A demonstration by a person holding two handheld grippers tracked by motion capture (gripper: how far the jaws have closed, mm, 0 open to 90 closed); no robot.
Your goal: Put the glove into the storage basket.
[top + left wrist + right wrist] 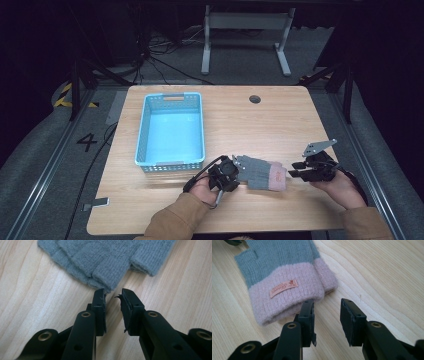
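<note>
Both pairs of jaws stand parted, gripping nothing: the left gripper (113, 293) noses the fingertip end of one grey glove (260, 172), the right gripper (327, 303) its pink cuff. The glove lies flat on the table (250, 120), just right of one blue basket (171, 129).

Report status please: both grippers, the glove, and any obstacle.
Left gripper open at glove fingertips. Right gripper open at pink cuff. Glove flat on table. Nothing in the way.
</note>
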